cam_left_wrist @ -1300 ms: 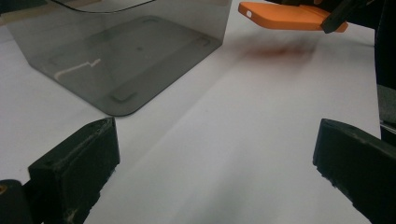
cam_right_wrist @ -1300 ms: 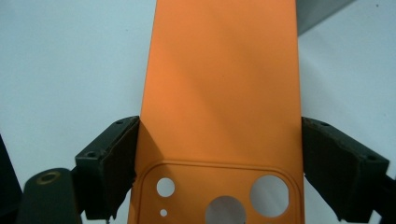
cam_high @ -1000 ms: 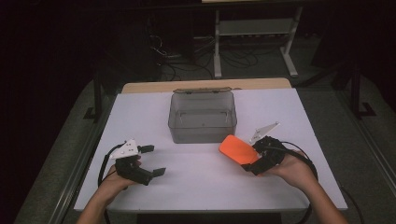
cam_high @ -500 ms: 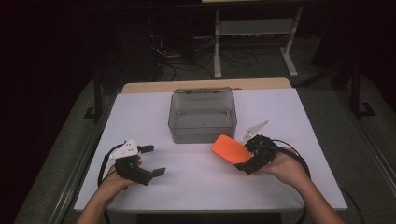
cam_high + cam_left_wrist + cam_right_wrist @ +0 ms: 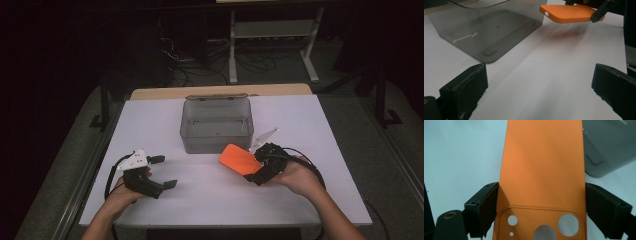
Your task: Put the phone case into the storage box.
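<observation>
I count one orange phone case (image 5: 239,159), one smoky clear plastic bin (image 5: 216,123) and two grippers on the white worktop (image 5: 320,125). My right gripper (image 5: 254,170) has its jaws pressed against the two long edges of the phone case near the camera-cutout end, as the right gripper view shows, with the flat back of the phone case (image 5: 544,165) running away from the jaws. The case hangs clear above the worktop; in the left gripper view its shadow lies on the white surface below the phone case (image 5: 569,13). Its far end sits just in front of the bin's near right corner, close to the wall but, as far as I can make out from the high view, not touching.

My left gripper (image 5: 162,171) is at the near left of the worktop with its jaws spread wide and nothing between them; I see only bare white surface between the jaws in its own view, with the bin (image 5: 486,30) ahead to the left.

The bin stands upright at the middle of the far half, open at the top. Open worktop lies to both sides of it and across the whole near strip between my two hands. The right gripper is well in from the right edge.
</observation>
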{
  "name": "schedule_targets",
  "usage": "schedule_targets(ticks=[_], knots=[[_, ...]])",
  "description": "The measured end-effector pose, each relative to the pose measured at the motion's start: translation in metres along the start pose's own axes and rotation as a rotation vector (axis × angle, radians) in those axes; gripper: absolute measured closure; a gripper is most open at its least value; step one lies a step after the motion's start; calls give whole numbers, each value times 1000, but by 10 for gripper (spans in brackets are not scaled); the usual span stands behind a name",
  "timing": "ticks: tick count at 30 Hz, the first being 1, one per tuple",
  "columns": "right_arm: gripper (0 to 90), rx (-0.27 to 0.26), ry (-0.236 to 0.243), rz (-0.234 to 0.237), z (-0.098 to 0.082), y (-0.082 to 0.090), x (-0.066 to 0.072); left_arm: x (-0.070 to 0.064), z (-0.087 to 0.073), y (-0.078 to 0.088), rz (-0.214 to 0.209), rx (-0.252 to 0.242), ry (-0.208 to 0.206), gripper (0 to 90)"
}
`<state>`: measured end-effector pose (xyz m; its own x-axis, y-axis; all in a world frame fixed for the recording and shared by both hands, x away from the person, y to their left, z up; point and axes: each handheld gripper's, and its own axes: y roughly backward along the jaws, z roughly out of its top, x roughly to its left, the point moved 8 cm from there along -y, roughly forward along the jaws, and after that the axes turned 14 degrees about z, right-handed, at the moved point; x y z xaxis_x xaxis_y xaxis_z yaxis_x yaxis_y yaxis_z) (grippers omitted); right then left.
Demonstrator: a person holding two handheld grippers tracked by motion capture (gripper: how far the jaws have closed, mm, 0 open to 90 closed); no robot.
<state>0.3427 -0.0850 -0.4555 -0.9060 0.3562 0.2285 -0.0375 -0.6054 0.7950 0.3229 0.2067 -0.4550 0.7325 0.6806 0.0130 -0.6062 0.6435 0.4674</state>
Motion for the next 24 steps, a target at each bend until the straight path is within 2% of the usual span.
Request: schedule_targets(ticks=[24], knots=[[152, 18, 58, 28, 25, -19, 8, 0, 0, 0, 0, -4, 3, 3]])
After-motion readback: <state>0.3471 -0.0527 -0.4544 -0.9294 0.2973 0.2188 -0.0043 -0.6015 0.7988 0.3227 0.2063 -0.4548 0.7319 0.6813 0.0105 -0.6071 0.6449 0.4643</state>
